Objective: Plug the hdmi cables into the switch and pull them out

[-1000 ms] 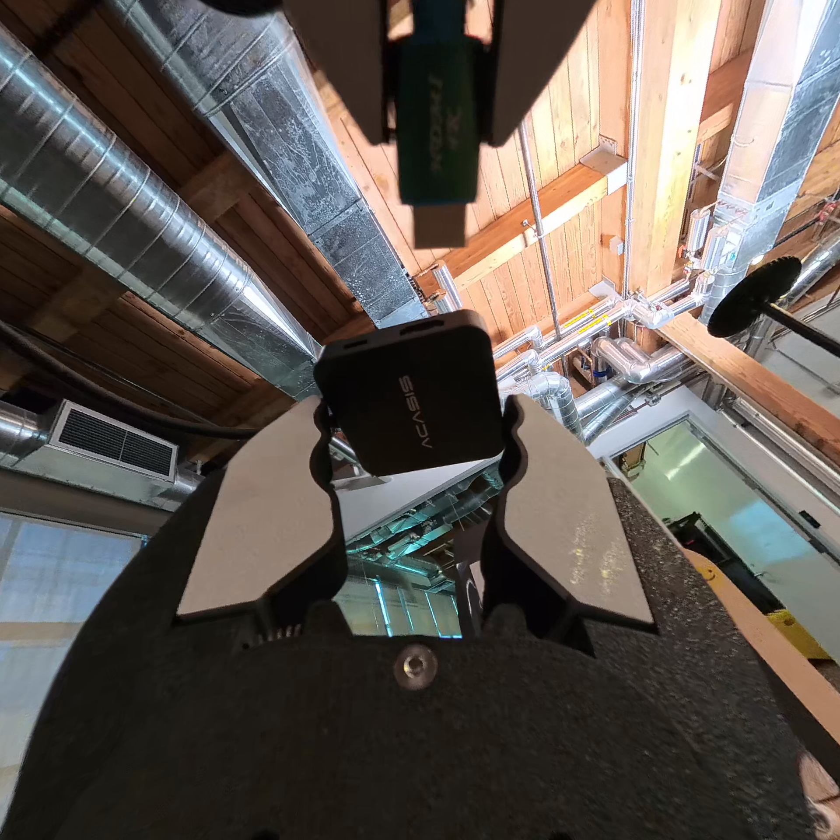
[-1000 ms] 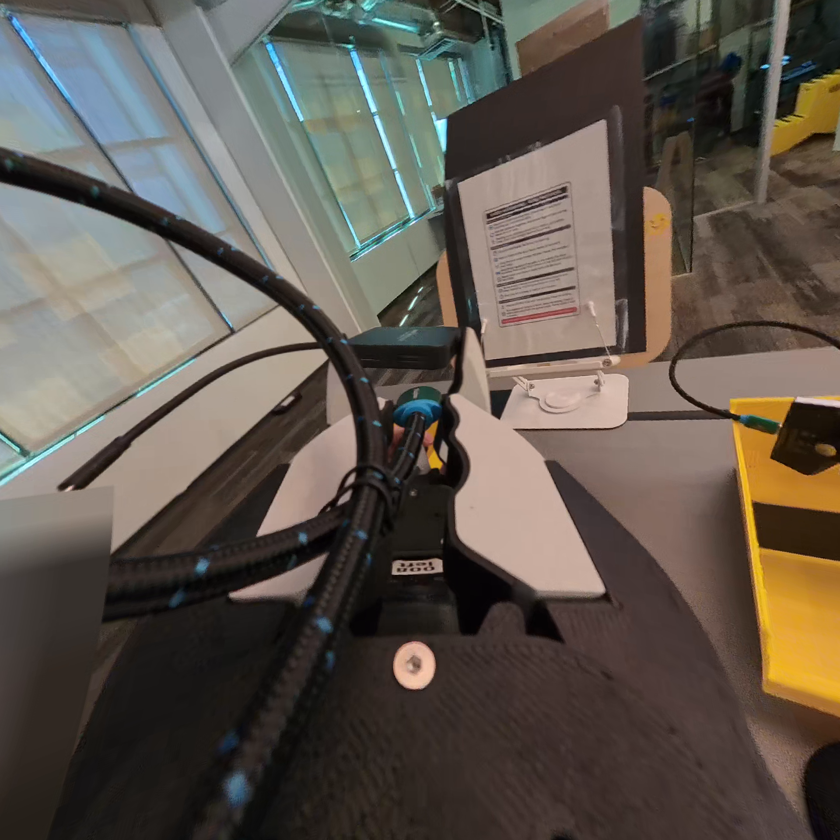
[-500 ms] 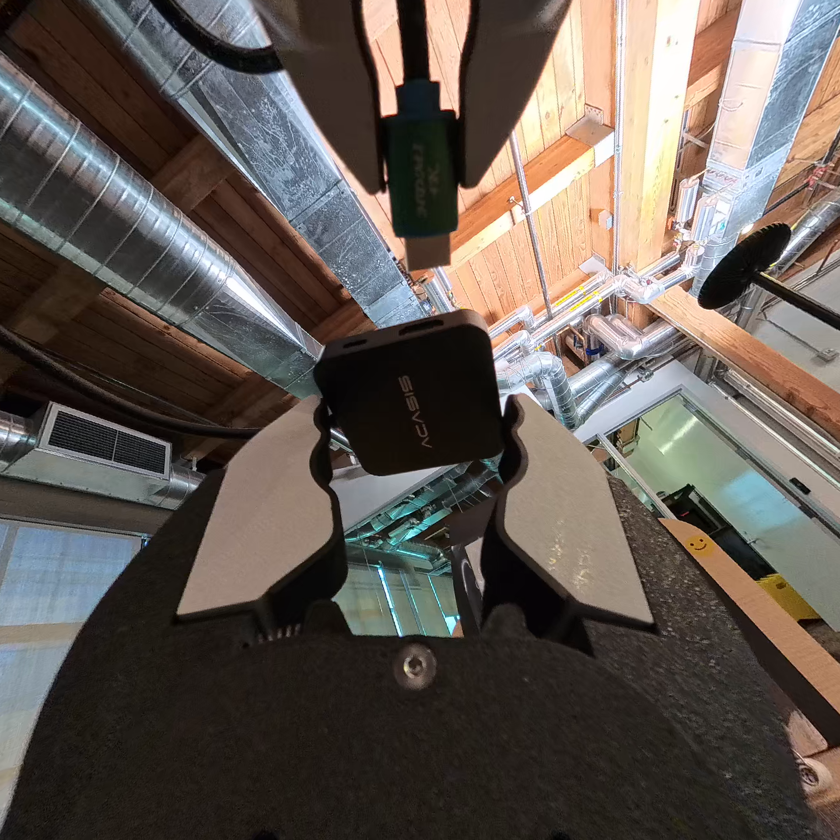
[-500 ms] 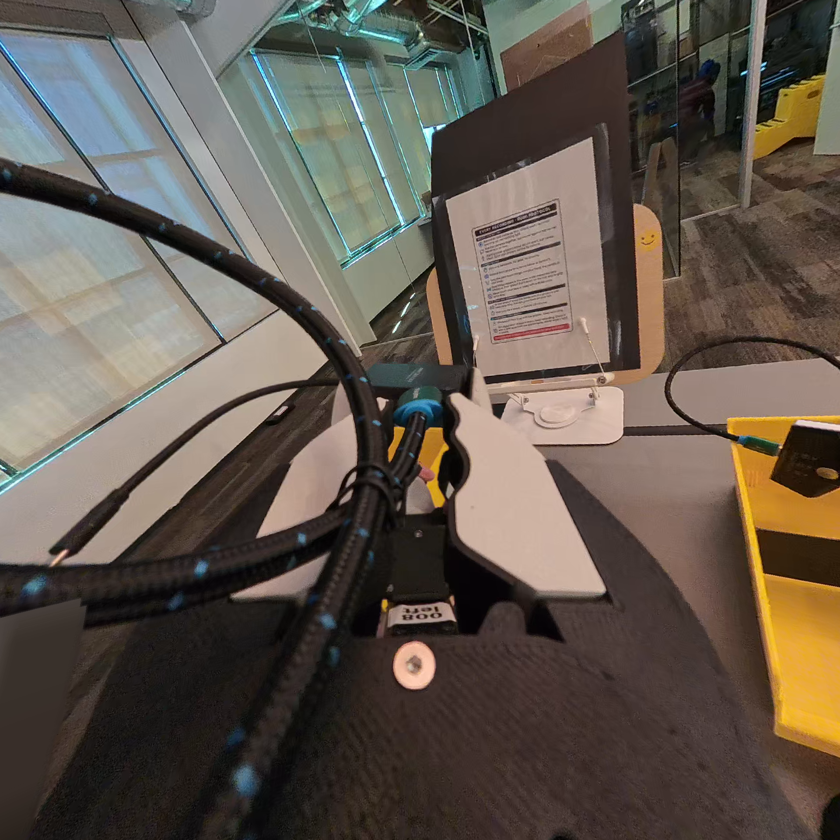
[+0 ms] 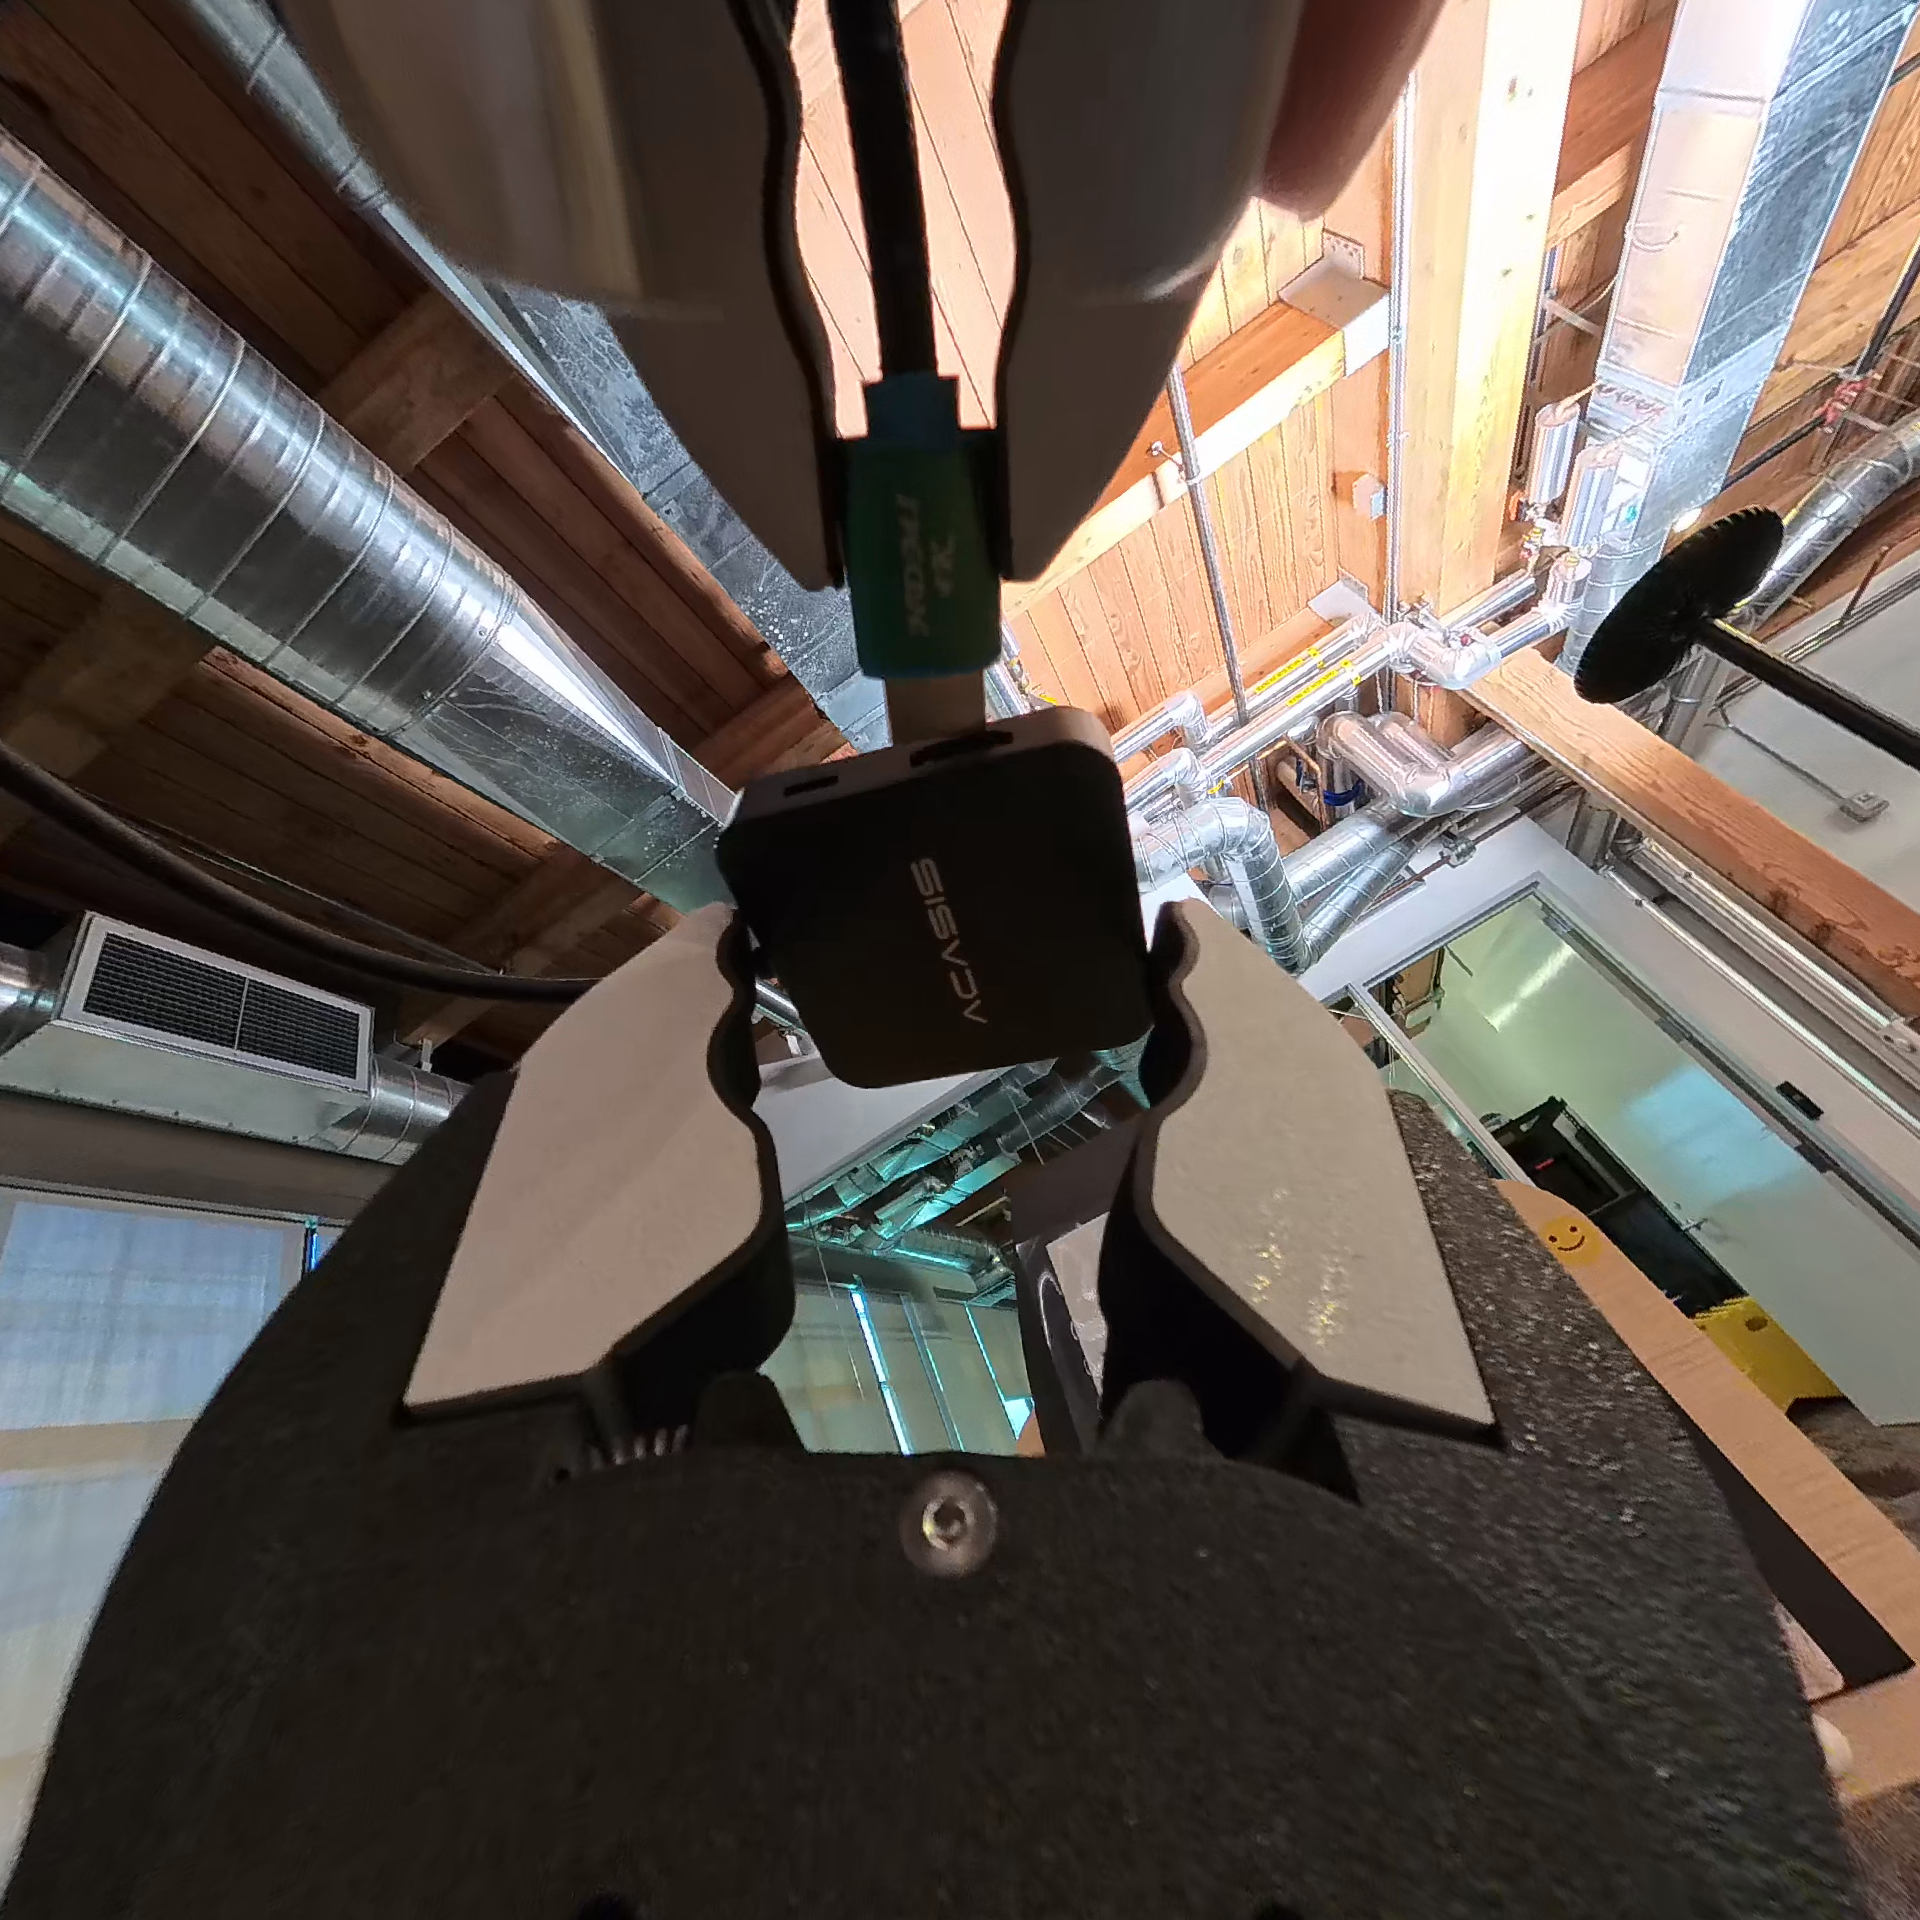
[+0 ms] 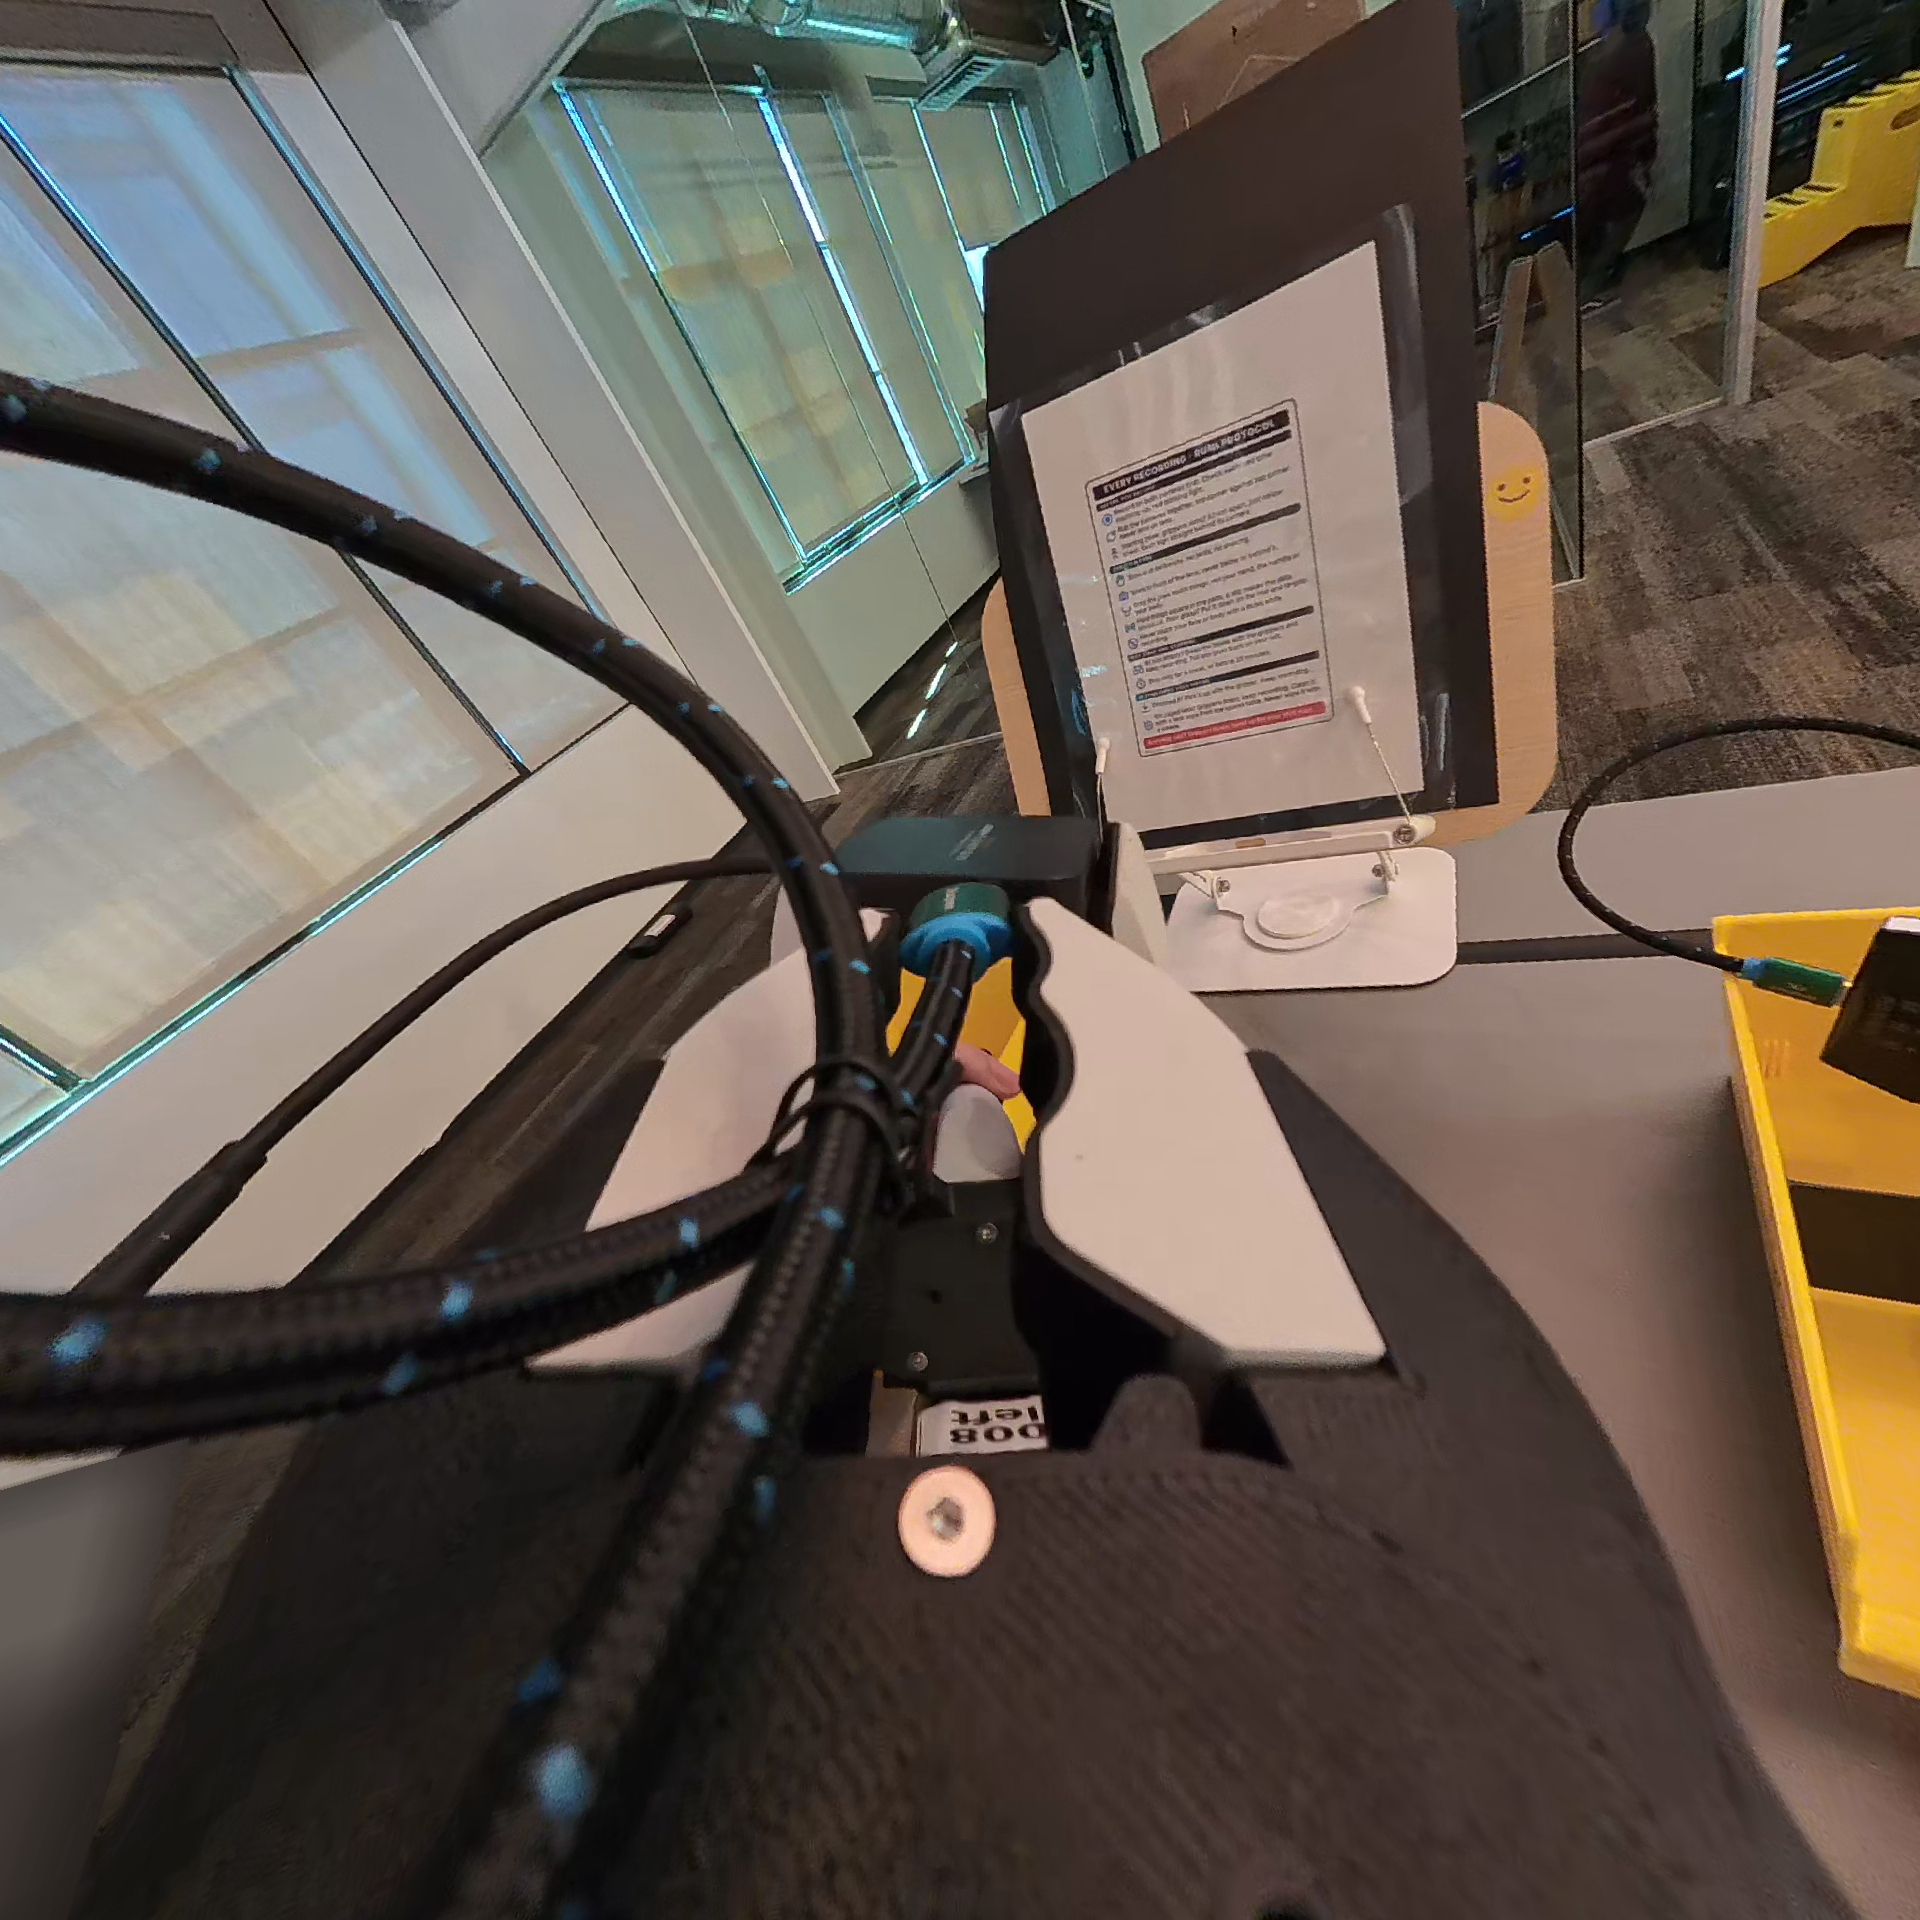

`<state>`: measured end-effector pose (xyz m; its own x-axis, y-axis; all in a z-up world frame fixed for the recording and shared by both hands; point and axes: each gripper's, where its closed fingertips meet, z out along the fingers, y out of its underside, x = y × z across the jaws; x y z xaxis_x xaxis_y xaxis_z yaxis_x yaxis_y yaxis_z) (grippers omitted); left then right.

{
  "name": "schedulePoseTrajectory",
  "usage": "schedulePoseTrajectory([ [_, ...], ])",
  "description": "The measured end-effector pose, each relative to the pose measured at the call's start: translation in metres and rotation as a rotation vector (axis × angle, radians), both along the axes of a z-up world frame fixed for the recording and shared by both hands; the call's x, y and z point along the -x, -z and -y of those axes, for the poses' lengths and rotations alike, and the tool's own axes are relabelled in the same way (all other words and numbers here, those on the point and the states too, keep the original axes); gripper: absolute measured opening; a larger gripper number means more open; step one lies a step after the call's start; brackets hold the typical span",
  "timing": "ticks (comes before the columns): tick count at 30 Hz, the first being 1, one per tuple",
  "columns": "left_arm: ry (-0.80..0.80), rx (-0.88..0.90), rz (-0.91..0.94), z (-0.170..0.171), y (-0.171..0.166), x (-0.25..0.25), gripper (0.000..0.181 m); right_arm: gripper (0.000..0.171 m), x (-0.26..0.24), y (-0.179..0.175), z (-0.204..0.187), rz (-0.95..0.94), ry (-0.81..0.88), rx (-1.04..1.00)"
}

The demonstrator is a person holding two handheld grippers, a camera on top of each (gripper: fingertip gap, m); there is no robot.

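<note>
Green plug (image 5: 918, 561) pinched in right hand-held gripper (image 5: 914, 520)

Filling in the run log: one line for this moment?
left gripper: shut on switch | right gripper: shut on green HDMI plug | plug tip at port, not seated

We count overhead: silver ducts (image 5: 260, 540), wooden beams (image 5: 1704, 821), white vent unit (image 5: 223, 1013) | we log on grey table (image 6: 1558, 1122): yellow bin (image 6: 1829, 1351), printed sheet on white stand (image 6: 1216, 582) | windows (image 6: 260, 582) left.
</note>
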<state>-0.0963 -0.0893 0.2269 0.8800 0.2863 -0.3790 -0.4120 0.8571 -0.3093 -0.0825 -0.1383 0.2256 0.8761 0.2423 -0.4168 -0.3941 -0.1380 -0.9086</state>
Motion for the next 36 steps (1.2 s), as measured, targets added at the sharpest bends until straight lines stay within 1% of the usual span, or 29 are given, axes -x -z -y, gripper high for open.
schedulePoseTrajectory([
  [3,0.002,-0.001,0.001,0.001,-0.001,0.0,0.072,0.024,-0.001,0.003,0.0,0.001,0.012,0.011],
  [9,-0.004,-0.027,-0.031,0.005,0.0,-0.003,0.072,0.024,-0.005,0.003,0.002,-0.062,0.014,0.021],
  [16,0.007,-0.036,-0.055,0.012,0.0,-0.009,0.072,0.024,-0.01,0.006,0.009,-0.107,0.06,0.058],
  [21,0.013,-0.034,-0.055,0.022,-0.002,-0.011,0.071,0.024,-0.012,0.004,0.016,-0.167,0.088,0.024],
  [25,0.024,-0.032,-0.067,0.027,-0.004,-0.011,0.071,0.024,-0.011,0.005,0.02,-0.164,0.091,0.02],
  [29,0.031,-0.05,-0.081,0.041,-0.007,-0.009,0.068,0.022,-0.01,0.003,0.026,-0.13,0.093,0.029],
  [32,0.047,-0.051,-0.092,0.053,-0.008,-0.009,0.066,0.024,-0.01,0.001,0.03,-0.157,0.078,0.041],
  [36,0.068,-0.063,-0.098,0.059,-0.009,-0.008,0.066,0.024,-0.008,0.001,0.036,-0.157,0.063,0.058],
])
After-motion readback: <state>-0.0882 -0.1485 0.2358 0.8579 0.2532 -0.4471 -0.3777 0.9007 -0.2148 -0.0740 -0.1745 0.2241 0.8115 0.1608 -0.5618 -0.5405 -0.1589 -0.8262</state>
